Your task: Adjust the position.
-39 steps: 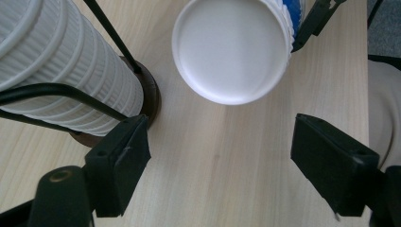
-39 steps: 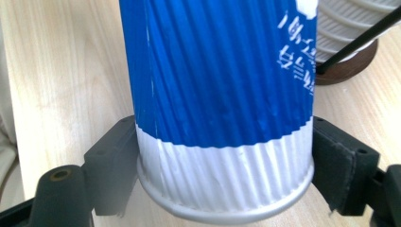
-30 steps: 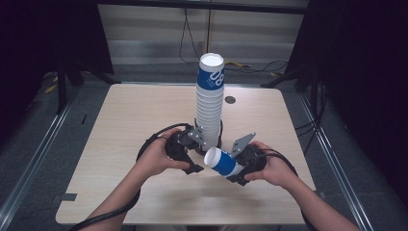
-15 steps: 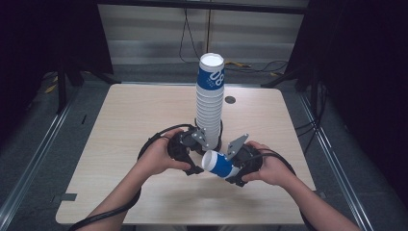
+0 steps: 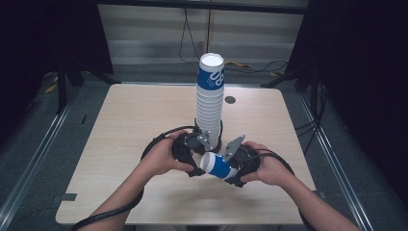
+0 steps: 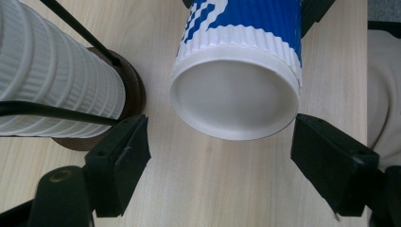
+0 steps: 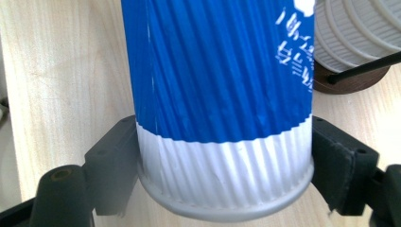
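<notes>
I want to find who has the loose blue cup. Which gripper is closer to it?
Right. The right gripper clamps the cup near its rim, so it touches it. The left gripper is open, its jaws apart from the cup's bottom, just in front of it.

High view looks forward and down from above the near edge, whole table (image 5: 125,125) in frame. Left gripper view sits low and close, facing the cup (image 6: 236,71) end-on. Right gripper view, closer, faces the cup's side (image 7: 217,94). All three share the cup (image 5: 217,165) and cup stack (image 5: 210,106).
</notes>
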Demonstrator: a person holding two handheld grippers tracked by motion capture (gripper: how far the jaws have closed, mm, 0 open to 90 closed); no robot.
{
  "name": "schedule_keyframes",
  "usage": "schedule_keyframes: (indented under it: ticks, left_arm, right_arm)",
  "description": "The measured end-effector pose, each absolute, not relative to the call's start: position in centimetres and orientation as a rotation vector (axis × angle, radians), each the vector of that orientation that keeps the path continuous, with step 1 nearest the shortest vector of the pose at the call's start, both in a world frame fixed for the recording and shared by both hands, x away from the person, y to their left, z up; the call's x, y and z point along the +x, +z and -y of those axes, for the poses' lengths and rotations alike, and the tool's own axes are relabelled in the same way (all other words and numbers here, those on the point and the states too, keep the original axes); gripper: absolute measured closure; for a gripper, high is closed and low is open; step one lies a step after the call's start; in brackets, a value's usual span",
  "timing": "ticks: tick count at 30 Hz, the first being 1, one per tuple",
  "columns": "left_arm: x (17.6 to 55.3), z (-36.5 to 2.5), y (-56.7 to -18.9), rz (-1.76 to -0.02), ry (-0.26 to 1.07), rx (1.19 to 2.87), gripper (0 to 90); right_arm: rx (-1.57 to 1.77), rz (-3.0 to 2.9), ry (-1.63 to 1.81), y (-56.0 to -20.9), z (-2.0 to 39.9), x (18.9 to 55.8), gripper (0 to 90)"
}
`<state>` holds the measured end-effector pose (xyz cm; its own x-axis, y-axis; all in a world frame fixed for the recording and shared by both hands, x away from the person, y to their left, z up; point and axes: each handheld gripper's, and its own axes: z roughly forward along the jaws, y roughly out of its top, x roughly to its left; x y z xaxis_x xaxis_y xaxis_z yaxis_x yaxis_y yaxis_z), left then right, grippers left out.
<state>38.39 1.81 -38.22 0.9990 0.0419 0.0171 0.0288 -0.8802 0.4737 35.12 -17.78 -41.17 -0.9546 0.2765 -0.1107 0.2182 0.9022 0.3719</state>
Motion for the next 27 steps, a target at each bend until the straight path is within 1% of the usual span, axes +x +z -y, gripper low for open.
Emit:
schedule_keyframes:
  ticks: [5, 6, 21, 23, 27]
  left_arm:
    - [38.37, -1.44, -37.98, -0.013, 0.049, 2.651, 20.2]
    - [38.28, -1.39, -37.98, -0.034, 0.049, 2.650, 20.2]
    - [38.39, -1.01, -38.19, -0.007, 0.035, 2.639, 20.0]
    - [38.29, -1.03, -38.23, -0.016, 0.025, 2.640, 21.3]
    - [38.39, -0.98, -38.27, 0.024, 0.031, 2.654, 22.9]
  right_arm:
    - [0.336, -2.900, 0.549, -40.97, 17.56, 35.30, 19.4]
    - [0.347, -2.903, 0.542, -40.92, 17.48, 35.24, 19.4]
    - [0.323, -2.908, 0.541, -41.01, 16.95, 35.16, 19.2]
    - [0.319, -2.906, 0.540, -40.96, 16.91, 35.14, 19.2]
    - [0.320, -2.909, 0.546, -40.88, 16.86, 35.08, 19.2]
